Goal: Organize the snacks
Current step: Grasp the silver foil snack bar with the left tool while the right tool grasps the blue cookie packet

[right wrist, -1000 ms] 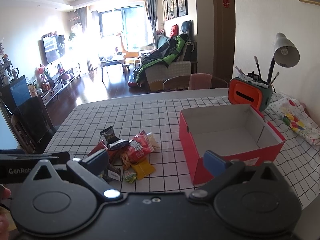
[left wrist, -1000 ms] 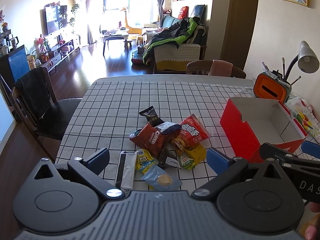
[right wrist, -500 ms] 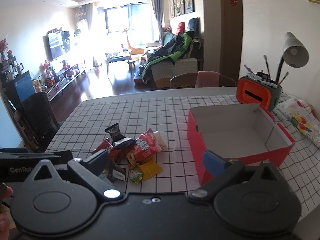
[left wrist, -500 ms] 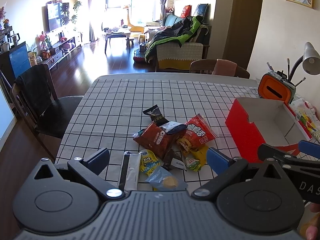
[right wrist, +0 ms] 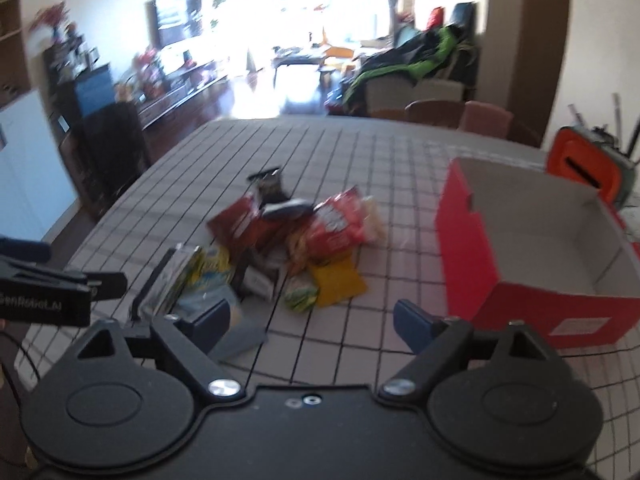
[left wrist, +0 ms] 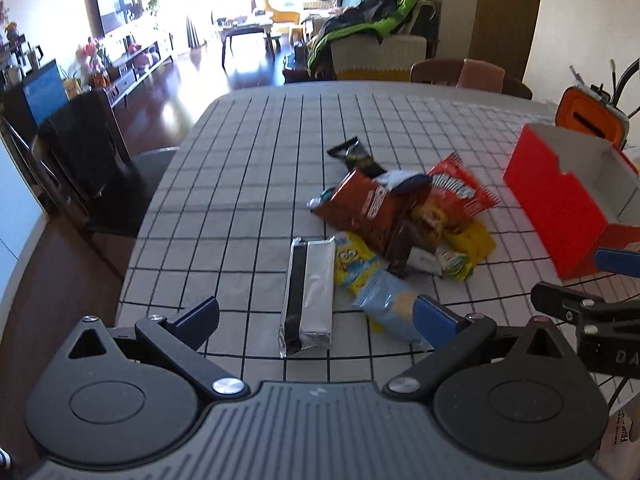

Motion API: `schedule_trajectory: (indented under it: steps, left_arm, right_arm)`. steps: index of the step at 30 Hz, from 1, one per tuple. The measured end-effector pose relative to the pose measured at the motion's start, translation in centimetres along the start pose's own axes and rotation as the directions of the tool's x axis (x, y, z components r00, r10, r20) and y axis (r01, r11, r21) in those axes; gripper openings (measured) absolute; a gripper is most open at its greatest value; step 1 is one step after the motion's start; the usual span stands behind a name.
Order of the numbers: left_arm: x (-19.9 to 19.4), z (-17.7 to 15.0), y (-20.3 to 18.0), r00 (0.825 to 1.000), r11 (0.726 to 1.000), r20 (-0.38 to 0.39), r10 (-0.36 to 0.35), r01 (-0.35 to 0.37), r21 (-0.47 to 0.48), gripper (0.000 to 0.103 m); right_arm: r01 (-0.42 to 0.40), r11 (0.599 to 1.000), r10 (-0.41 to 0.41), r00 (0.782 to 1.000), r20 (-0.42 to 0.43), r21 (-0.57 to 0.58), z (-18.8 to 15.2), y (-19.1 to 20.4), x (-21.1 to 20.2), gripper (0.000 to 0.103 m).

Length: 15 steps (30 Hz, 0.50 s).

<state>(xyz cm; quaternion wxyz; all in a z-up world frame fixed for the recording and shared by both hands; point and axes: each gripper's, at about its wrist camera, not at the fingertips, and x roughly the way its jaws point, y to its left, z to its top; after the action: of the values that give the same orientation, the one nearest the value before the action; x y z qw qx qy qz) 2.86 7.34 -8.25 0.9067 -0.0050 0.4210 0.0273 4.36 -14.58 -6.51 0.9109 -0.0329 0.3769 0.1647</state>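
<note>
In the right wrist view, the left hand-held gripper (right wrist: 60, 280) carries pale lettering on its side that reads roughly "GenRobot", blurred. In the left wrist view, the right hand-held gripper (left wrist: 600, 280) shows the letters "DA" before the frame edge, and the print on the snack packets (left wrist: 400, 220) is too small or blurred to read.

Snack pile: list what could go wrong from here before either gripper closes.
The packets in the snack pile overlap, so a grab may drag neighbours or lift two. The silver packet lies flat on the tablecloth; open fingers could pinch cloth. The red box stands light and empty, easily nudged.
</note>
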Motion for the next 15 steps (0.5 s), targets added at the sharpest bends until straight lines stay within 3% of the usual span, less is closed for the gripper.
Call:
schedule_trajectory:
  steps: [6,11,15]
  left_arm:
    - [2.6,0.5,1.0,1.0,1.0,-0.019,-0.007,0.007,0.021,0.1]
    - [5.5,0.9,1.5,0.998,0.999,-0.065,-0.021,0.024,0.04,0.094]
    - [7.7,1.3,1.9,0.992,0.998,-0.114,-0.051,0.055,0.036,0.092]
  right_arm:
    - [-0.099,0.983,0.093,0.995,-0.045,-0.155,-0.5,1.8,2.7,0.085]
    - [-0.135,0.974,0.115,0.986,-0.12,-0.181,-0.3,3.2,6.4,0.079]
    - [-0.211,0.964,0.18,0.966,-0.185,-0.165,-0.2,3.8,9.0,0.078]
